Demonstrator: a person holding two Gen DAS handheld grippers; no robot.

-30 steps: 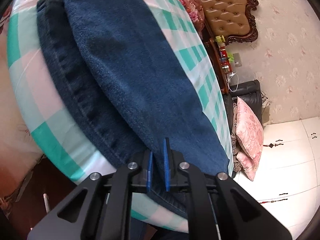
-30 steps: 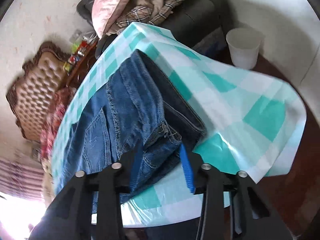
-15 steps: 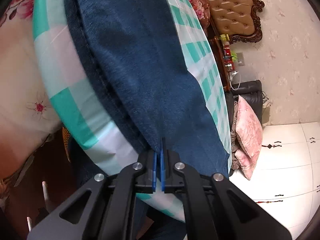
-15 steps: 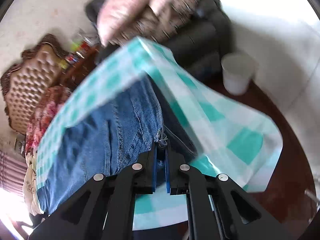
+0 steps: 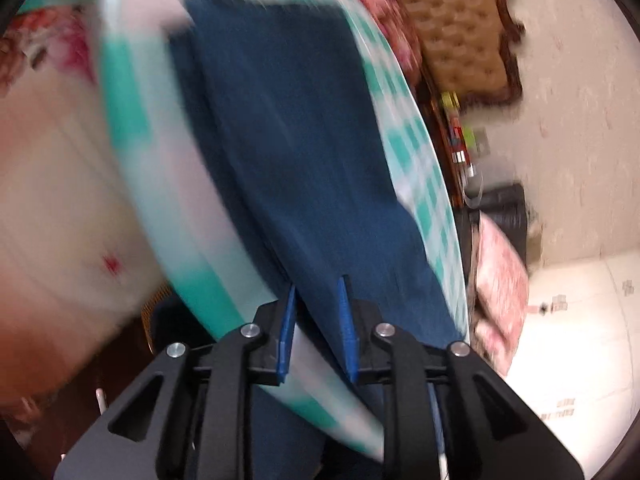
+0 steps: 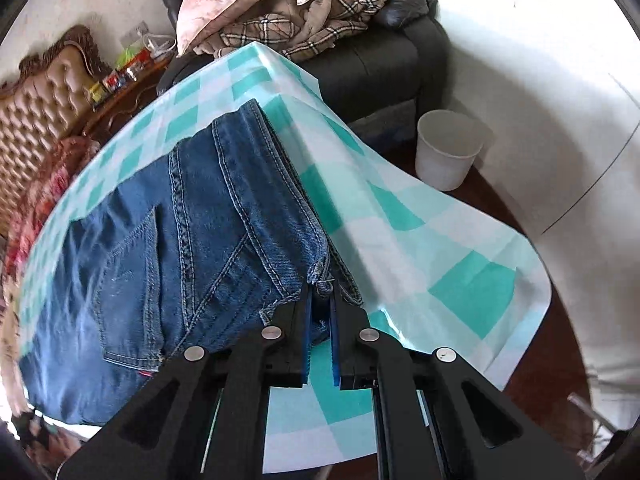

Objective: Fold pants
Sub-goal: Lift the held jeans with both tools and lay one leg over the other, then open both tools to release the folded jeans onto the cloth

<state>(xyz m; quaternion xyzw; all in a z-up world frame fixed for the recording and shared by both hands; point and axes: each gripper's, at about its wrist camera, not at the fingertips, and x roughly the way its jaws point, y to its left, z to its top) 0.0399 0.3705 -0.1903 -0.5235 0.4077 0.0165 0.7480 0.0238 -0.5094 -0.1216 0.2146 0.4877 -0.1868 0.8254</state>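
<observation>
Dark blue jeans (image 5: 296,152) lie folded lengthwise on a table with a teal and white checked cloth (image 5: 132,128). The left wrist view is blurred. My left gripper (image 5: 316,304) stands at the near edge of the leg fabric, jaws apart, with the denim edge between the blue pads. In the right wrist view the waist end of the jeans (image 6: 192,240) lies on the cloth (image 6: 448,264). My right gripper (image 6: 320,300) is shut on the waistband corner (image 6: 320,276) at the table's near edge.
A white bucket (image 6: 448,152) stands on the floor beyond the table. A black armchair (image 6: 384,64) holds pink cushions and plaid blankets. A tufted tan headboard (image 6: 36,96) and a cluttered wooden shelf (image 6: 120,76) stand at the back left.
My left gripper, nearly shut on the leg edge half a second ago, has opened and is moving fast. My right gripper stays shut on the waistband corner and has shifted slightly.
</observation>
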